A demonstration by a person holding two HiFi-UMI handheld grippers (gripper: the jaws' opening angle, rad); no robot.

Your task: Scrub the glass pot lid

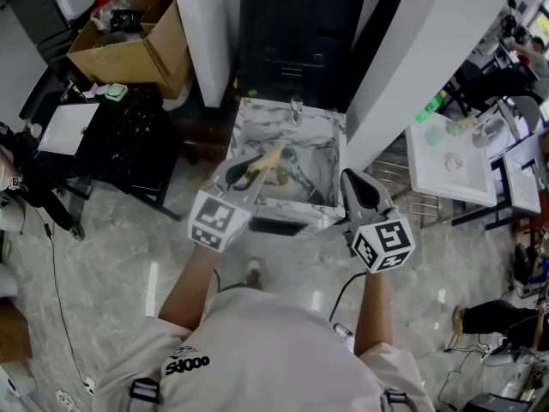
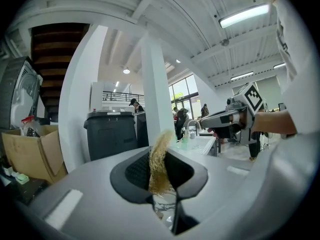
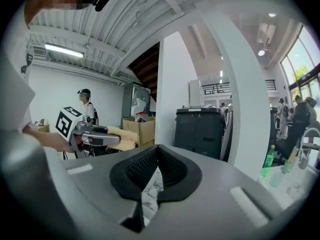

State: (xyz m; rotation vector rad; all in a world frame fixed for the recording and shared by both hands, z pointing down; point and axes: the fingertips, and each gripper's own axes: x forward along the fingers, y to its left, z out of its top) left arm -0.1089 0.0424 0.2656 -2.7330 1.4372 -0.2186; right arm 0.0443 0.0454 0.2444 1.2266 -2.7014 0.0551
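the person stands over a marble sink (image 1: 249, 118), a tool in each hand, both raised above the basin. the left tool (image 1: 257, 168) is clamped on a tan, fibrous scrubber (image 1: 268, 161); in the left gripper view the scrubber stands up between the black pads, with its frayed top sticking out past them. the right tool (image 1: 352, 183) has its jaws pressed together at the tips with nothing between them, and only the veined marble shows through the slit lower down.

the glass pot lid (image 1: 302, 177) lies down in the basin, between the two tools and below them, its curved rim only faintly readable against the marble. neither tool touches it, and the scrubber hangs in the air above its left side. a faucet (image 1: 297, 108) rises at the far edge of the sink.

behind the sink is a black bin (image 1: 300, 24) between two white pillars, and an open cardboard box (image 1: 137, 45) sits further left. to the right, well apart, is a white basin (image 1: 450, 157) with a green bottle (image 1: 429, 110) near it. each gripper view catches the other tool held level beside it, marker cube at the back.
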